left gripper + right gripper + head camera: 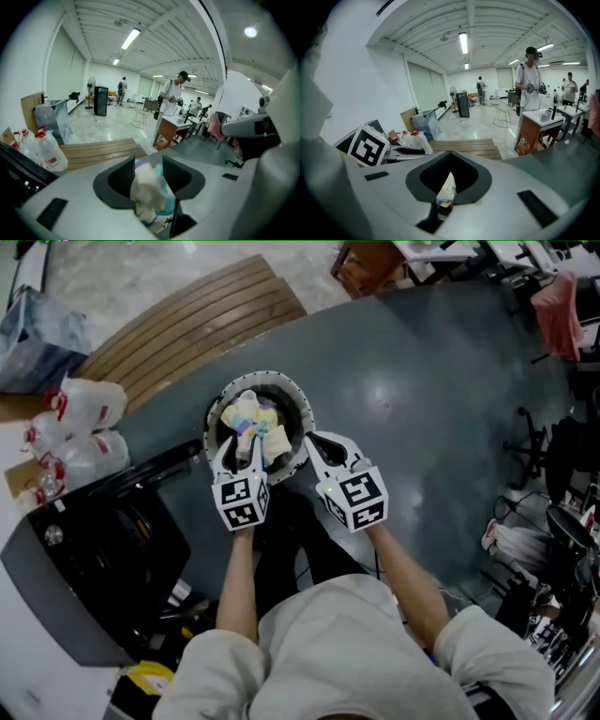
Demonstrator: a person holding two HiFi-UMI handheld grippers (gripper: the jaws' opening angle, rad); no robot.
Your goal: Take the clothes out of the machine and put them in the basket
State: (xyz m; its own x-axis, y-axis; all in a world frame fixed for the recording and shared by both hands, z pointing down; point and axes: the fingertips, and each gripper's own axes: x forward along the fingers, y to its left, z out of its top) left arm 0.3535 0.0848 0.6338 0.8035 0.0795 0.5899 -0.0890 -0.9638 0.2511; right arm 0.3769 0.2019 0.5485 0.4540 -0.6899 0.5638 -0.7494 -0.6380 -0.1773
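The clothes (251, 420), a pale bundle of cream, yellow and teal, are being held in the round basket (215, 401), just ahead of and below both grippers. A fold of the clothes (146, 191) is being framed by the jaws of the left gripper (149, 169). Those jaws are being kept apart, released, so the fold lies loosely between the pads and is not being pinched. The left gripper (239, 450) is being held over the near rim of the basket.

To its right, the right gripper (317, 444) is being held at the basket's near right edge. In the right gripper view its jaws are being clenched almost together, and a thin sliver of the clothes (446, 190) is being grasped in the narrow gap of the right gripper (449, 174).

The dark machine (84, 582) is being kept to the left of the left gripper, behind its tips and beside the person's elbow. White plastic bottles (80, 423) are being stored further left. A slatted wooden platform (192, 329) is being shown beyond the basket, ahead of both grippers.
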